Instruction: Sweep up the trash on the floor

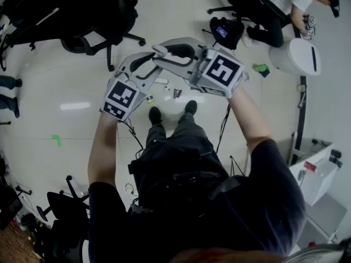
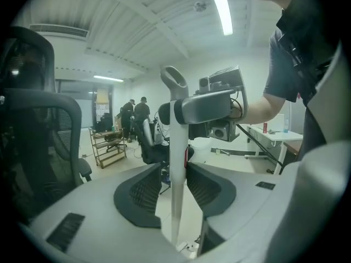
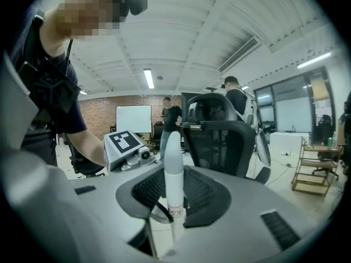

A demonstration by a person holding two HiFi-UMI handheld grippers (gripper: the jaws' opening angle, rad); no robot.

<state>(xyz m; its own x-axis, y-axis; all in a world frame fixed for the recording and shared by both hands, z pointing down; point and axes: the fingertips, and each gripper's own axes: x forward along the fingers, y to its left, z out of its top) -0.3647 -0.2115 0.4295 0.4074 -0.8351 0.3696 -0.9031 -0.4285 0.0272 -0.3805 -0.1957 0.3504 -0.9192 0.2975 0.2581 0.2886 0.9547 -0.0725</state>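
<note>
Both grippers are held high in front of the person, above the shoes. A white handle [image 2: 175, 163] with a loop at its top stands upright between the pads of my left gripper [image 2: 174, 175]. A gap shows at the left pad, so this gripper is open. My right gripper [image 3: 174, 193] is shut on a second white handle [image 3: 174, 171] with a rounded tip and a small label. In the head view the left gripper [image 1: 143, 64] and right gripper [image 1: 171, 52] nearly meet. Small bits of trash [image 1: 176, 93] lie on the pale floor beyond the shoes.
Black office chairs [image 1: 104, 15] stand at the far left, and another chair [image 3: 219, 141] is close to the right gripper. A white bin [image 1: 299, 56] and a seated person [image 1: 274, 10] are at the far right. A black bag [image 1: 226, 30] and cables lie on the floor.
</note>
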